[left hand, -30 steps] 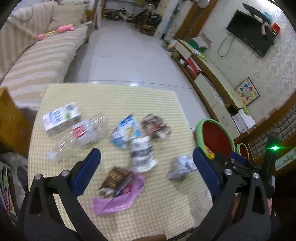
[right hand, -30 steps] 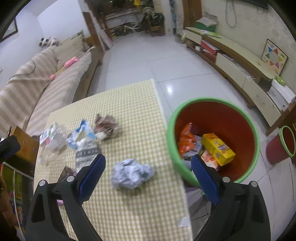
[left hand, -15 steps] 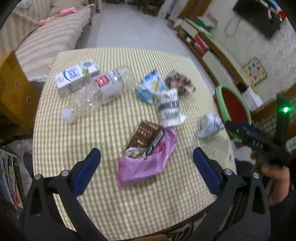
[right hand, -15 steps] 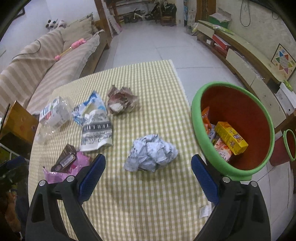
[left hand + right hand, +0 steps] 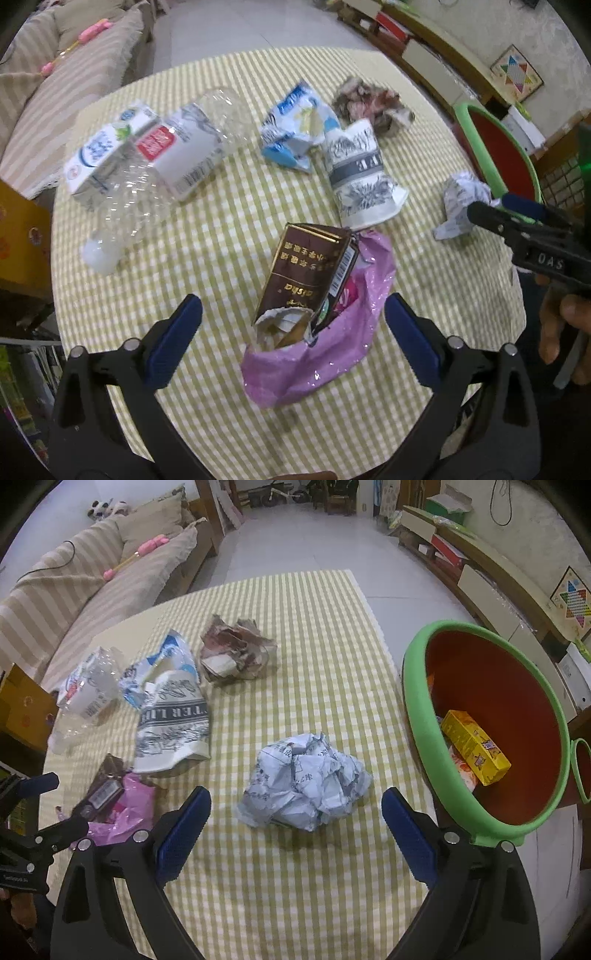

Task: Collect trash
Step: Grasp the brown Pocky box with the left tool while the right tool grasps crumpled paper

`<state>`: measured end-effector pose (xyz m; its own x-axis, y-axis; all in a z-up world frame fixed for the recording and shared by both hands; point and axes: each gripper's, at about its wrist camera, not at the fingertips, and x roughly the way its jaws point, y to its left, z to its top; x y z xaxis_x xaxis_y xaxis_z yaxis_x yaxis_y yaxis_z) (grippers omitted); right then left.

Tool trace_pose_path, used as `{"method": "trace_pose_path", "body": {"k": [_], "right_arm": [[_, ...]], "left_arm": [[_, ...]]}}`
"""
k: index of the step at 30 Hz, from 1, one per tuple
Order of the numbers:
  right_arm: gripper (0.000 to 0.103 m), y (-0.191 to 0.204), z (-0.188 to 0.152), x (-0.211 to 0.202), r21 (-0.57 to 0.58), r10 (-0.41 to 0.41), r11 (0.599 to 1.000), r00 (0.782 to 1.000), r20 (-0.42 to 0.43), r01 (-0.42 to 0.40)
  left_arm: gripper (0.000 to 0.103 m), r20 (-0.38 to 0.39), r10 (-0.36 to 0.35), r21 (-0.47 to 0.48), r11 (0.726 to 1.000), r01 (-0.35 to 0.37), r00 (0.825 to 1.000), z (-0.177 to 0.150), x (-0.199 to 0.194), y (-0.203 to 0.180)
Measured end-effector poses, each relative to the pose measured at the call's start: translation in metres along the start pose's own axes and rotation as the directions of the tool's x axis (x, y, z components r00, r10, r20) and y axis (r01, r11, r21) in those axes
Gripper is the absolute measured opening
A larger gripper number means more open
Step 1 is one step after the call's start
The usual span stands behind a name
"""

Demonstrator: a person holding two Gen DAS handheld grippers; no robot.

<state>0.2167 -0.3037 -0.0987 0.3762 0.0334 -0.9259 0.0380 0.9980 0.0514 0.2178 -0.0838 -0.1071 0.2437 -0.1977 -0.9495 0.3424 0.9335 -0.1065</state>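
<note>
Nearest the right gripper (image 5: pixel 295 821), whose blue-padded fingers stand wide apart with nothing between them, a crumpled ball of white printed paper (image 5: pixel 304 781) lies on the yellow-and-white checked tablecloth (image 5: pixel 325 657), just ahead of the opening. The left gripper (image 5: pixel 293 341) is equally wide and empty, poised over a torn brown carton (image 5: pixel 308 277) resting on a pink plastic bag (image 5: pixel 328 343). Beyond these lie a flattened black-and-white paper cup (image 5: pixel 360 177), a blue-and-white wrapper (image 5: pixel 297 129), a brownish paper wad (image 5: pixel 236 653), a clear plastic bottle (image 5: pixel 162 166) and a white milk carton (image 5: pixel 101 155). The green-rimmed red bin (image 5: pixel 495 716), off the table's right edge, already holds a yellow box (image 5: pixel 474 747). This looks like the approach to two pickups: each gripper needs to drop and close on its piece.
</note>
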Motion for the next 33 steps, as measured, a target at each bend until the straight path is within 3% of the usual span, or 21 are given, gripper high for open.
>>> {"method": "trace_pose_path", "body": {"k": [7,14,17,21,33], "right_arm": [[0.09,0.0,0.005,0.017,-0.003,-0.012,1.0,1.0,-0.022,0.012],[0.082,0.003,0.007,0.031,-0.019,-0.008,1.0,0.999,-0.05,0.007],[0.068,0.003,0.006,0.034,-0.028,-0.01,1.0,0.998,-0.062,0.008],[0.059,0.002,0.005,0.031,-0.028,-0.012,1.0,0.999,-0.052,0.01],[0.054,0.002,0.013,-0.005,-0.019,0.026,0.999,1.0,0.013,-0.026]], "left_arm": [[0.076,-0.03,-0.013,0.004,1.0,0.014,0.999,0.007,0.017,0.005],[0.054,-0.063,-0.071,-0.032,0.997,0.069,0.995,0.009,0.032,0.015],[0.052,-0.06,-0.1,-0.054,0.994,0.096,0.993,0.009,0.034,0.018],[0.048,-0.041,-0.104,-0.068,0.993,0.101,0.994,0.008,0.029,0.021],[0.046,0.099,-0.053,-0.115,0.991,0.064,0.994,0.0,-0.019,0.047]]}}
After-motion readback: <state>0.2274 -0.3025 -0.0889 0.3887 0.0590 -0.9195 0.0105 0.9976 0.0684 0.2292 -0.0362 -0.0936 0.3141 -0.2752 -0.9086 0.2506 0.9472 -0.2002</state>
